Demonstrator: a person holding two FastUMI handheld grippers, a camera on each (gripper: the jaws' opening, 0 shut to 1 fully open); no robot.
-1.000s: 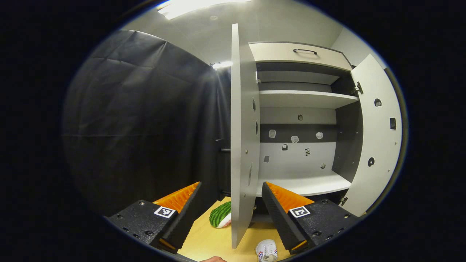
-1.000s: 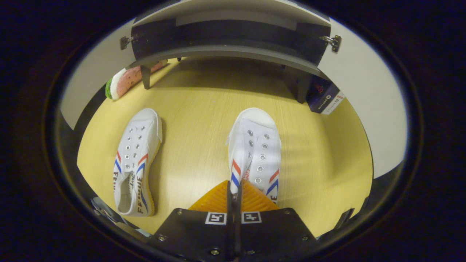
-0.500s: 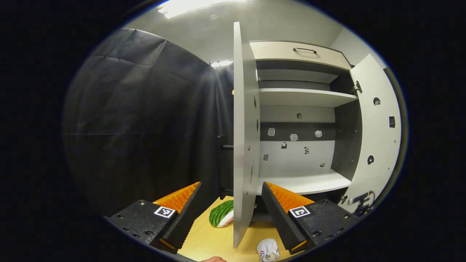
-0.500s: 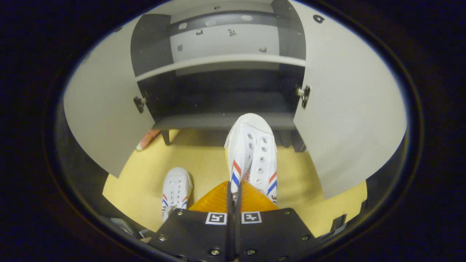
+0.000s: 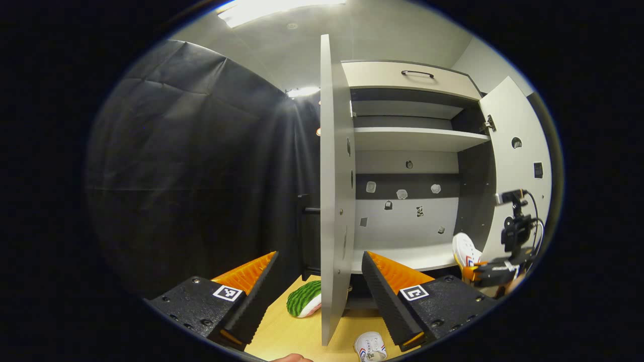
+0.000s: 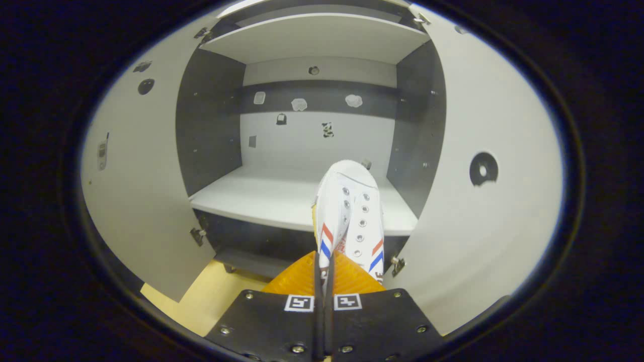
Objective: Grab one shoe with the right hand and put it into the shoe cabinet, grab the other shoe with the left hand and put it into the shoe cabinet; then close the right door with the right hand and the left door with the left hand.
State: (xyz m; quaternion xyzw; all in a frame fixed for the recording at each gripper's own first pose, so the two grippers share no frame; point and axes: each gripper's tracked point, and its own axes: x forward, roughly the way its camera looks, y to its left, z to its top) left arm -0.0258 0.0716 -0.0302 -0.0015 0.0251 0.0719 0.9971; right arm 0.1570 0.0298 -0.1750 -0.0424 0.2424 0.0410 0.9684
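Watermelon toy (image 5: 304,298) beside left door (image 5: 332,201), second shoe (image 5: 370,347) beneath

Second shoe (image 5: 371,347) half cut off at view's edge.

Black cloth wall (image 5: 191,166), pale ceiling (image 5: 392,30), ceiling light (image 5: 271,9), yellow wood floor (image 5: 292,334).
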